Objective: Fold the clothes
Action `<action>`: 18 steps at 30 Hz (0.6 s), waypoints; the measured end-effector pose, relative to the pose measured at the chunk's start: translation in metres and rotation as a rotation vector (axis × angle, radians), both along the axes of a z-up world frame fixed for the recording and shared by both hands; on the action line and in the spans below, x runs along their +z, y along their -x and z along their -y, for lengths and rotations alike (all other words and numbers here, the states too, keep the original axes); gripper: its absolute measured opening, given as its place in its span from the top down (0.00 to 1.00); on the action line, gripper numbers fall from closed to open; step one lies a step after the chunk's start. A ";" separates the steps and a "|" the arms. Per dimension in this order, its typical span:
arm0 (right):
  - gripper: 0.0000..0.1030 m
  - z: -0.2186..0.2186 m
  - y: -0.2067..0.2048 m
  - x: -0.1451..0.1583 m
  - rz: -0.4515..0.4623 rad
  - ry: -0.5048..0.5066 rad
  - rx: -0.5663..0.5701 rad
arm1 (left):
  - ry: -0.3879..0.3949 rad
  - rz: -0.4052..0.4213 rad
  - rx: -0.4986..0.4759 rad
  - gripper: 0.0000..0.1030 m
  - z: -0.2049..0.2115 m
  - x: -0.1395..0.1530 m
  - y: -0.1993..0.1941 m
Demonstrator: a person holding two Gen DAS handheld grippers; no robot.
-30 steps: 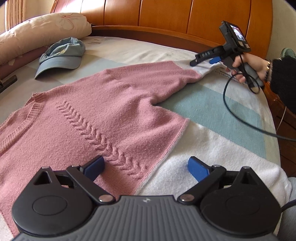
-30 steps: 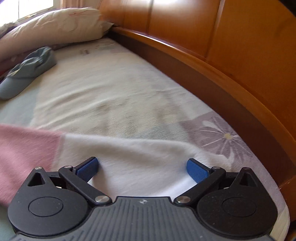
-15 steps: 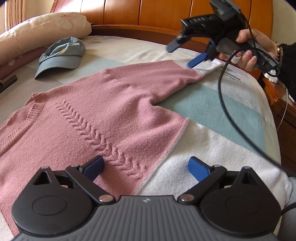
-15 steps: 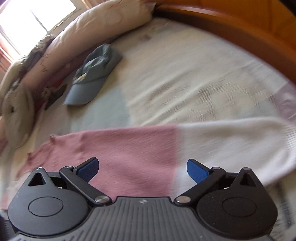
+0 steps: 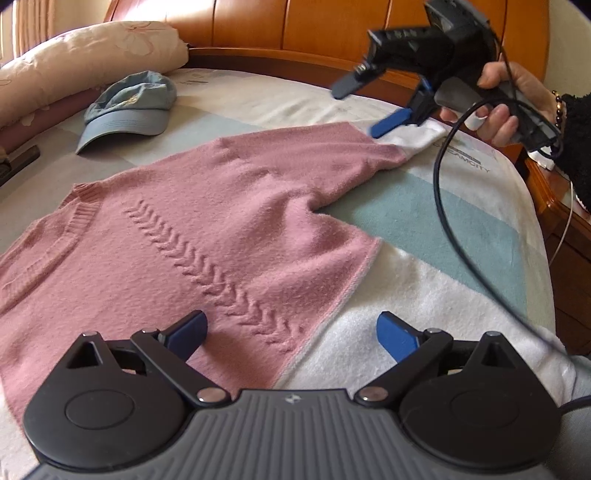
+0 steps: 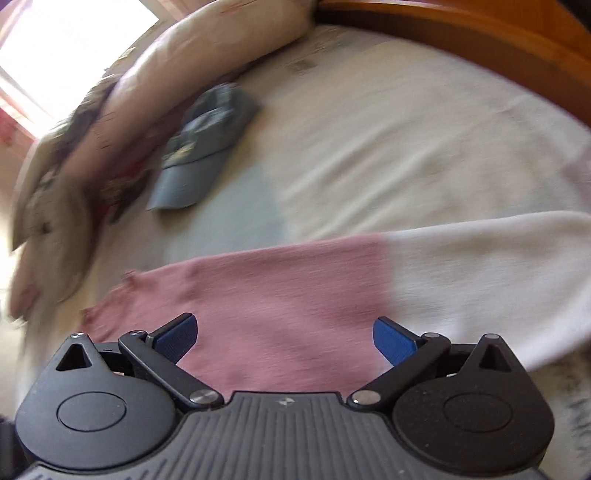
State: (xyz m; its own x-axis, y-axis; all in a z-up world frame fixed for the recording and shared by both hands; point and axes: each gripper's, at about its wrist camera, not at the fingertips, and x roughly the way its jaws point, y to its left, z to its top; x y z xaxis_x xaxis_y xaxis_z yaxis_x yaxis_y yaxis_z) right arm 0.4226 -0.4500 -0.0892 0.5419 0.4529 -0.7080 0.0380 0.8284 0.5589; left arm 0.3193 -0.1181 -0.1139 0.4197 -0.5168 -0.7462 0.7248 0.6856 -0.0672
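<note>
On bed (image 5: 461, 236): pink sweater (image 5: 207, 236) spread flat, front up, sleeve (image 5: 347, 155) stretched toward headboard (image 5: 295, 29). Left tool (image 5: 291, 334) wide open, low over hem, touching nothing. Right tool (image 5: 364, 107) gaping above white cuff (image 5: 417, 134), gripping nothing; hand (image 5: 506, 99) on handle. Cap (image 5: 129, 107) near pillow (image 5: 85, 62).
</note>
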 end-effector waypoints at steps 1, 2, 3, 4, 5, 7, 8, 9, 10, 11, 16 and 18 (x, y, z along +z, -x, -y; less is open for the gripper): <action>0.00 -0.014 -0.004 0.001 0.014 -0.019 0.039 | -0.006 0.001 0.006 0.05 -0.001 0.001 0.000; 0.00 -0.027 -0.008 0.001 0.027 -0.037 0.078 | -0.014 0.002 0.013 0.05 -0.003 0.001 0.000; 0.00 -0.037 -0.011 -0.001 0.033 -0.037 0.099 | -0.022 0.001 0.019 0.05 -0.005 0.001 0.000; 0.00 -0.046 -0.014 -0.003 0.036 -0.033 0.115 | -0.027 0.000 0.026 0.05 -0.006 0.002 0.000; 0.00 -0.051 -0.016 -0.008 0.030 -0.022 0.121 | -0.030 -0.004 0.030 0.05 -0.009 0.002 0.000; 0.00 -0.036 -0.011 -0.016 0.029 -0.014 0.097 | -0.033 -0.011 0.035 0.05 -0.013 0.003 -0.001; 0.00 -0.028 -0.007 -0.021 0.029 -0.011 0.084 | -0.035 -0.014 0.037 0.05 -0.014 0.003 -0.001; 0.00 -0.019 -0.004 -0.025 0.029 -0.007 0.070 | -0.037 -0.016 0.039 0.05 -0.016 0.003 -0.002; 0.00 -0.005 0.004 -0.025 0.036 -0.007 0.047 | -0.041 -0.018 0.041 0.05 -0.017 0.003 -0.002; 0.00 0.011 0.014 -0.025 0.044 -0.006 0.021 | -0.047 -0.018 0.043 0.05 -0.017 0.002 -0.002; 0.00 0.081 0.055 -0.012 0.067 -0.050 -0.131 | -0.063 -0.014 0.050 0.05 -0.014 0.001 -0.001; 0.00 0.102 0.061 -0.005 0.099 -0.036 -0.190 | -0.063 -0.018 0.055 0.05 -0.010 0.002 -0.001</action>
